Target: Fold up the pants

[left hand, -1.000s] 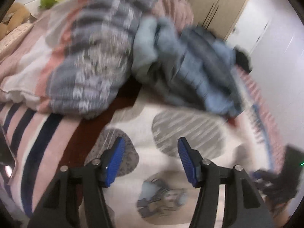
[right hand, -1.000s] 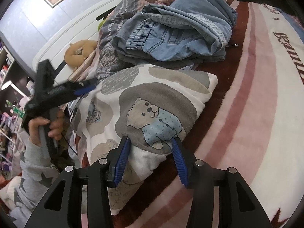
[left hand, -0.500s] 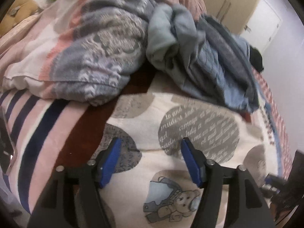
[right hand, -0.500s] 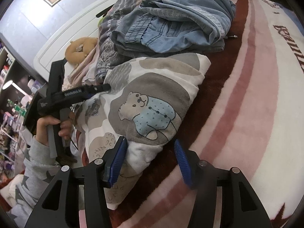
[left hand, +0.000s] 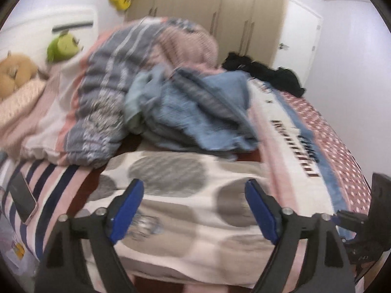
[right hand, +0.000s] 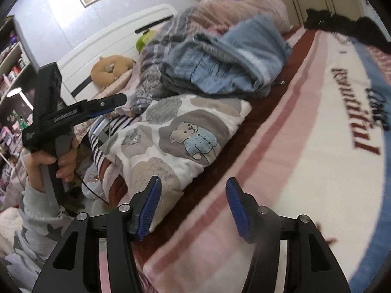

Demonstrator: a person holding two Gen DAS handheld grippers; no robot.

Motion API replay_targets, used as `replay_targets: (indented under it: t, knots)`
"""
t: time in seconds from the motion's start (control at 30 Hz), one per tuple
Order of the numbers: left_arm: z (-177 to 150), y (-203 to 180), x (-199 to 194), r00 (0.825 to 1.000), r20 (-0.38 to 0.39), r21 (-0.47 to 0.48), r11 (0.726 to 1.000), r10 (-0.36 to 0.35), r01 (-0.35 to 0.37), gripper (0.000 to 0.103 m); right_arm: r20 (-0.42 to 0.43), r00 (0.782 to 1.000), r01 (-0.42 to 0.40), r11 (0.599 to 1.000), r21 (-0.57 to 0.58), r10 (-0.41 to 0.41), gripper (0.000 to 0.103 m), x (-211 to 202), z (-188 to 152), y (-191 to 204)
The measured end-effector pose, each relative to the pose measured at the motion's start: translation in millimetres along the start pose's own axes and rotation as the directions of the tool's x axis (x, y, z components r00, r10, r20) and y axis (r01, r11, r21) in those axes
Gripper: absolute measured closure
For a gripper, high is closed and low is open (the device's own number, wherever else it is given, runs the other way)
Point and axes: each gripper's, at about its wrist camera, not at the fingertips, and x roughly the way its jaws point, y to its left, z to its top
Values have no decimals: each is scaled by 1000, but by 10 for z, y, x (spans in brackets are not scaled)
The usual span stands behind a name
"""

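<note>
Two grippers: left gripper (left hand: 193, 208) and right gripper (right hand: 193, 207), jaws just widened, gaping, nothing held.
Pants: white bear-print cotton pants (right hand: 180, 136) folded near bed edge, released.
Denim pile (right hand: 227, 63): beyond, awaiting.

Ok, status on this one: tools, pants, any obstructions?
Left tool and right tool open, just widened, empty. Bear-print pants folded on bed. Denim pile behind, clear.

Both wrist fisheyes look slantwise down along their own fingers. The left faces across the bed (left hand: 288, 131) toward the wardrobe, the right toward the headboard corner; the 2 views share the folded bear-print pants (left hand: 185, 195) (right hand: 180, 134).
</note>
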Motion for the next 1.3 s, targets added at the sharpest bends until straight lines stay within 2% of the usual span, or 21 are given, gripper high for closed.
replay_targets:
  t: [0.13, 0.3, 0.37, 0.43, 0.5, 0.67, 0.7, 0.8, 1.0, 1.3]
  knots:
    - [-75, -494, -336, 996, 88, 63, 998, -35, 29, 16, 70, 996, 56, 998, -32, -54, 44, -434, -141, -9]
    - [-209, -1099, -788, 976, 204, 118, 991, -83, 59, 9, 177, 970, 179, 982, -65, -165, 38, -1080, -375, -17]
    - [-259, -1274, -901, 967, 236, 124, 990, -94, 66, 6, 230, 948, 242, 967, -80, -219, 33, -1341, -490, -2]
    - [-336, -1479, -1029, 956, 274, 133, 989, -103, 68, 5, 287, 916, 315, 945, -86, -280, 28, -1635, -634, 27]
    - [-410, -1646, -1108, 948, 301, 145, 988, -102, 61, 2, 324, 892, 359, 929, -89, -314, 21, -1835, -733, 54]
    - [-532, -1919, -1173, 941, 323, 172, 984, -103, 49, 1, 421, 814, 463, 884, -59, -399, 2, -2306, -984, 128]
    - [-550, -1962, -1176, 941, 320, 178, 982, -113, 58, 1, 440, 797, 480, 876, -45, -414, 1, -2385, -1023, 139]
    - [-581, -2057, -1186, 940, 319, 186, 980, -123, 65, 1, 469, 766, 506, 862, -16, -440, 1, -2534, -1089, 161]
    - [-609, -2137, -1205, 938, 318, 179, 980, -141, 87, 1, 491, 742, 524, 852, 1, -457, 1, -2696, -1141, 188]
    - [-639, -2195, -1207, 935, 316, 177, 978, -162, 109, 1, 501, 732, 528, 849, 10, -462, 1, -2740, -1153, 205]
